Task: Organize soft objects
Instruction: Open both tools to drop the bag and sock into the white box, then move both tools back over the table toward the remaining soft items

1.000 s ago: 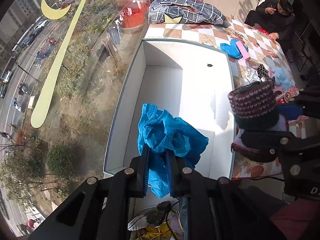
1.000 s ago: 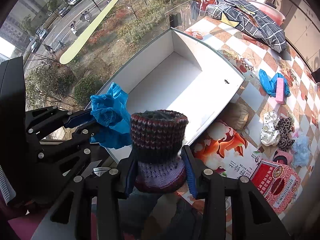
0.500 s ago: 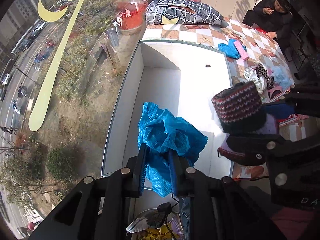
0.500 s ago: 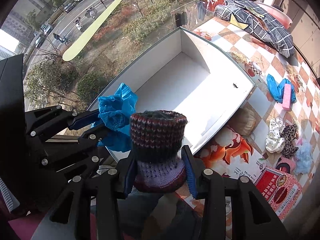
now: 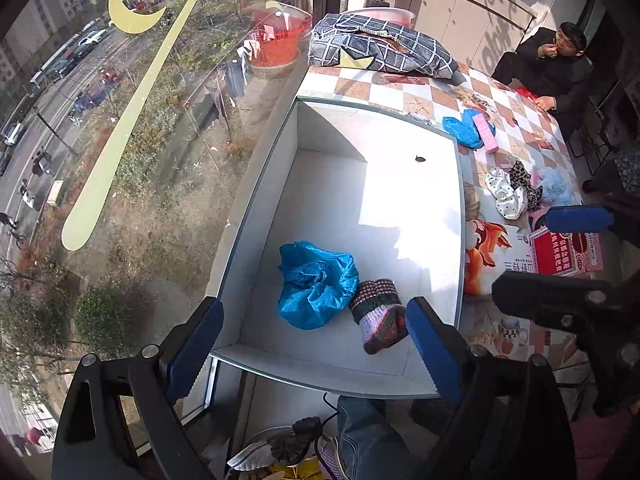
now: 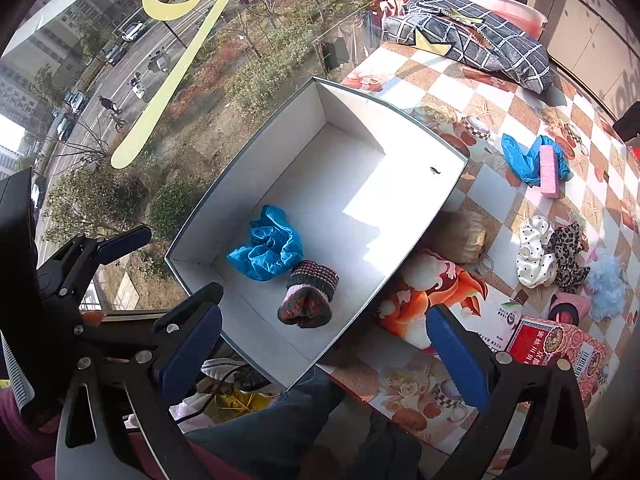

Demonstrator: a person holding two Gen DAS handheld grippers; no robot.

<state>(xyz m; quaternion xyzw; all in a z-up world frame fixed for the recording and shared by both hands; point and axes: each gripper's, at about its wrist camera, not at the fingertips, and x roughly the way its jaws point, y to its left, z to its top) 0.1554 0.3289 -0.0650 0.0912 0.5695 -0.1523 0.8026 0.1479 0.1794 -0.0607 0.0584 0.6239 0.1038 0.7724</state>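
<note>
A crumpled blue shoe cover (image 5: 316, 283) (image 6: 267, 249) and a striped knitted sock (image 5: 378, 314) (image 6: 308, 294) lie side by side on the floor of a white box (image 5: 256, 208) (image 6: 400, 264), near its close end. My left gripper (image 5: 314, 340) is open and empty above the box's near edge. My right gripper (image 6: 324, 354) is open and empty above the box's near corner. Its blue fingertips (image 5: 576, 219) show at the right of the left wrist view.
On the checkered tablecloth (image 6: 496, 112) lie another blue cover with a pink sponge (image 6: 546, 166), scrunchies (image 6: 534, 254), a light blue fluffy item (image 6: 608, 286), a red packet (image 6: 560, 348) and a plaid pillow (image 6: 472, 36). A window is on the left. A seated person (image 5: 560, 64) is at the far end.
Both grippers have opened. The blue shoe cover and the knitted sock left the jaws and now lie in the box. Both grippers have drawn back and up.
</note>
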